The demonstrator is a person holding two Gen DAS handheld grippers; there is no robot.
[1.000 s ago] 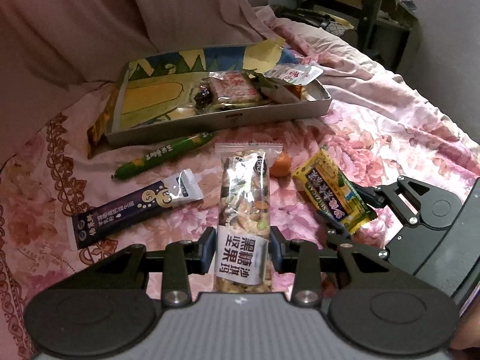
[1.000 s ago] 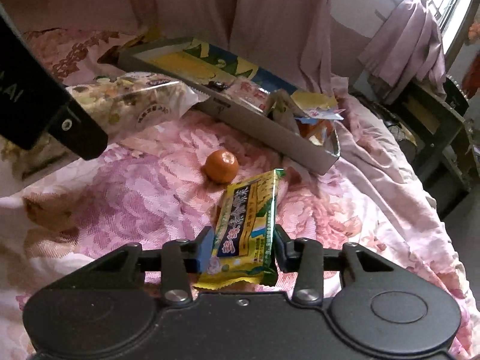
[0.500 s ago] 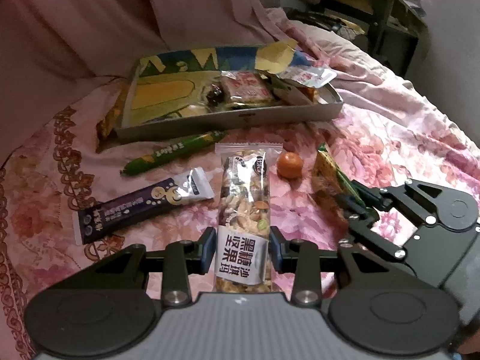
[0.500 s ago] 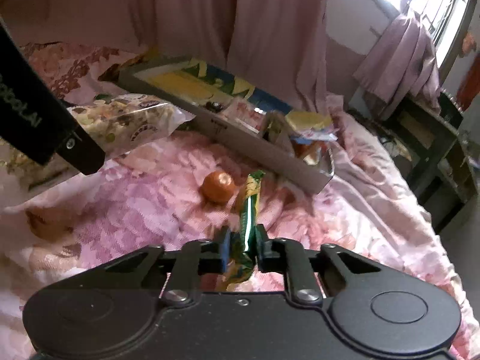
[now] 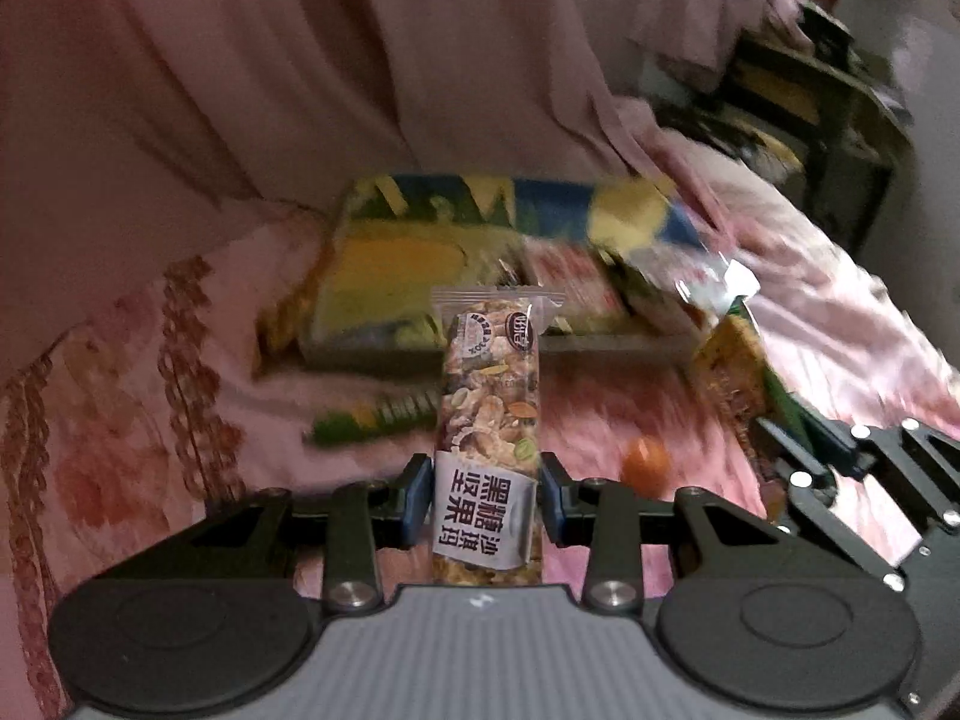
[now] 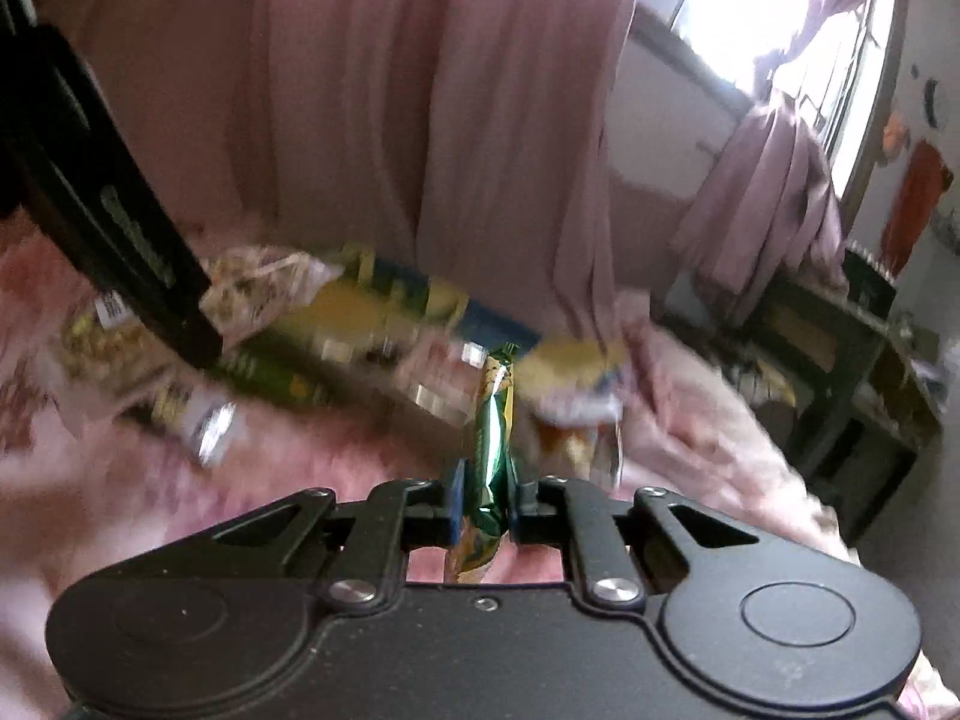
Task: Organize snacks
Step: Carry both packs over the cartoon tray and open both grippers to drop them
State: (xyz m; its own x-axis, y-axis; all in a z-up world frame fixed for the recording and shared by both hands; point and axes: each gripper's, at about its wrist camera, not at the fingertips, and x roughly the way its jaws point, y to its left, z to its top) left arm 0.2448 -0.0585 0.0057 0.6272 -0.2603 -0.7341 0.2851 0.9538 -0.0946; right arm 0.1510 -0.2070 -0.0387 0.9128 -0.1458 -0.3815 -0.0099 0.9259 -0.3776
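left wrist view: left claw [image 5: 486,501] stays clenched on the nut bar [image 5: 489,420], now lifted at frame centre before the tray [image 5: 480,348]. right claw [image 6: 483,507] has pinched the green packet [image 6: 493,420] edge-on; both snacks look tray-bound.

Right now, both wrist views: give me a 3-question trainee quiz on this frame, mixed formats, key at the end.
1. True or false: the left gripper is shut on the nut bar.
2. Multiple choice: the snack in the right gripper is a
A. purple bar
B. green-and-yellow packet, held edge-up
C. small orange fruit
3. Fill in: the small orange fruit lies on the pink floral ____, outside the snack box.

Key
1. True: both jaws press the label end of its wrapper.
2. B
3. bedspread
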